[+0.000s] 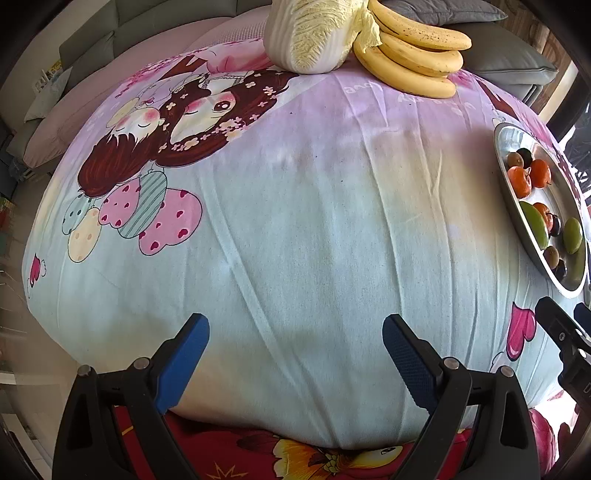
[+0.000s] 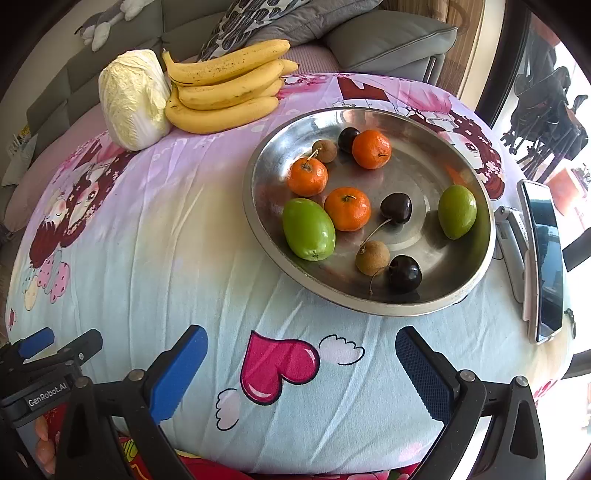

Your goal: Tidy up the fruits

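cartoon tablecloth (image 2: 147, 258), both tools wide open, empty, level before fruit tray (image 2: 369, 295)

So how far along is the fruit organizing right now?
Hardly begun. The oranges, cherries and green fruits lie mixed in the metal tray. The bananas sit outside it beside the cabbage. The left gripper and right gripper are open, holding nothing. All sorting remains.

Left wrist view: cabbage (image 1: 314, 33) top and banana (image 1: 413, 48) stems cut off by upper edge. Tray (image 1: 506, 177) far side lost at right edge; right gripper (image 1: 569, 332) only partly in view.
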`<state>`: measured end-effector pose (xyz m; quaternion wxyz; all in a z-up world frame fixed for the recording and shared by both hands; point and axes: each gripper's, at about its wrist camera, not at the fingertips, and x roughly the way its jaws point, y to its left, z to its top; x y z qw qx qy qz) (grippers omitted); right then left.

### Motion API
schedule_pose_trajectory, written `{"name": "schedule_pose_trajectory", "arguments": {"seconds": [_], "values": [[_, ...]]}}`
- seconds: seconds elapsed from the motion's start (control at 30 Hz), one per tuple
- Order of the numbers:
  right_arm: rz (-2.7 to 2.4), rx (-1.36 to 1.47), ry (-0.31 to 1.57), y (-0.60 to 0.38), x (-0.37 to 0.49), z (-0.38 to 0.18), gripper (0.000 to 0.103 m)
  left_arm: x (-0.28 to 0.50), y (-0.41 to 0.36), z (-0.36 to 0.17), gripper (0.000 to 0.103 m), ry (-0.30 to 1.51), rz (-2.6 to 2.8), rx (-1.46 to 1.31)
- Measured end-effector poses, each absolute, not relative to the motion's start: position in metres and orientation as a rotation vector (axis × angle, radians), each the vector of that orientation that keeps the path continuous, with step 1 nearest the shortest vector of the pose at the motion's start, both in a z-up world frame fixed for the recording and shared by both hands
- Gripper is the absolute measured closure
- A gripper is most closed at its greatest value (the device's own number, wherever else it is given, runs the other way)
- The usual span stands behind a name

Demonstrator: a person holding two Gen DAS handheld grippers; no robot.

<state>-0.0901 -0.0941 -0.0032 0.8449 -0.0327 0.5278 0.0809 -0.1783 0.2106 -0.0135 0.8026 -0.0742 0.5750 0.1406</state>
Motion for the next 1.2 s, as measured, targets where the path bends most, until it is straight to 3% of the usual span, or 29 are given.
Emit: {"name": "schedule_pose_trajectory", "arguments": {"seconds": [0.53, 1.2], "values": [[0.163, -0.077, 1.111, -0.094, -0.092, -0.002, 0.0, -0.166, 0.211, 0.014, 0.008, 1.189, 0.302, -0.089], [0.16, -0.081, 1.121, -0.093, -0.091, -0.005, 0.0, -0.169, 0.198, 0.006, 0.008, 1.175, 0.334, -0.086]]}}
